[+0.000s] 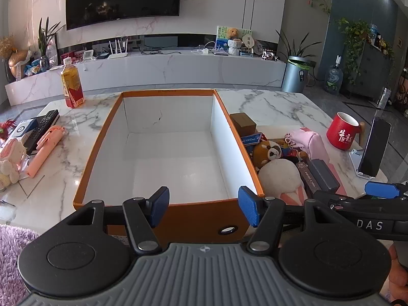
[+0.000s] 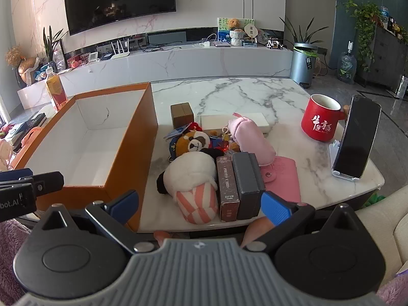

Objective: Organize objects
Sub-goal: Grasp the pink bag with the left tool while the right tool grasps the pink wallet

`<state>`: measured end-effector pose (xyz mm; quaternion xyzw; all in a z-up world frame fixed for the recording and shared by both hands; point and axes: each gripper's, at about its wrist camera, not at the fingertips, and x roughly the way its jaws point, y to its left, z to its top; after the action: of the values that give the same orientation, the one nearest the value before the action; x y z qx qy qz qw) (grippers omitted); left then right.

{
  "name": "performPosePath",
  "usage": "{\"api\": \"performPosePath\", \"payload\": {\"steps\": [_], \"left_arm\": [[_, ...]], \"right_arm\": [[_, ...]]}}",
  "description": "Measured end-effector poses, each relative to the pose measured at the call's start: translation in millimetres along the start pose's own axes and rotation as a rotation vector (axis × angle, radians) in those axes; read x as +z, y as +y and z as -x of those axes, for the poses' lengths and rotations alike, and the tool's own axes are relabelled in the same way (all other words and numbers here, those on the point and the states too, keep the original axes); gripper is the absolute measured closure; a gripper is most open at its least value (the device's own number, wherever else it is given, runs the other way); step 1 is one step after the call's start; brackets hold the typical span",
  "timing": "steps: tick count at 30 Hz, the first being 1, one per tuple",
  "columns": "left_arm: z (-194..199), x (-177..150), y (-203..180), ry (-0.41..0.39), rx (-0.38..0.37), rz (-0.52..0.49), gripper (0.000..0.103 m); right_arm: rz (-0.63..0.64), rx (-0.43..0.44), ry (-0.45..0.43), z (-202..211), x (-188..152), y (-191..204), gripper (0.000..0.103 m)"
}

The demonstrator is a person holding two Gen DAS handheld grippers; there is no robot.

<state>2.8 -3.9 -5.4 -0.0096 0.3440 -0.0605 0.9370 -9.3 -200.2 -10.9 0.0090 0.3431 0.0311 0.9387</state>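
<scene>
An orange box [image 1: 112, 117] with a white inside stands empty on the marble table; it also shows in the right wrist view [image 2: 132, 137]. To its right lies a pile: a white plush with pink stripes [image 2: 191, 178], a red panda plush [image 2: 193, 142], a brown card box [image 2: 227, 186], a grey case [image 2: 247, 181], a pink pouch [image 2: 252, 137], a pink wallet [image 2: 283, 178], a small brown box [image 2: 182, 113]. My left gripper [image 1: 204, 206] is open and empty at the orange box's near wall. My right gripper [image 2: 199, 204] is open and empty just before the pile.
A red mug [image 2: 321, 117] and a phone on a stand [image 2: 357, 137] stand at the right. A drink bottle [image 1: 72, 86], a remote [image 1: 42, 130], a pink stick [image 1: 46, 150] and a bunny plush [image 1: 10, 160] lie left of the box. A white flat box [image 2: 244, 122] lies behind the pile.
</scene>
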Motion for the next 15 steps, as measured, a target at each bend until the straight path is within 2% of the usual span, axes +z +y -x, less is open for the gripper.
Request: {"api": "performPosePath", "payload": {"steps": [15], "left_arm": [[-0.1,-1.5,-3.8,0.003,-0.013,-0.005,0.032]], "right_arm": [[-0.013,0.010,0.001,-0.1,-1.3,-4.2,0.001]]}}
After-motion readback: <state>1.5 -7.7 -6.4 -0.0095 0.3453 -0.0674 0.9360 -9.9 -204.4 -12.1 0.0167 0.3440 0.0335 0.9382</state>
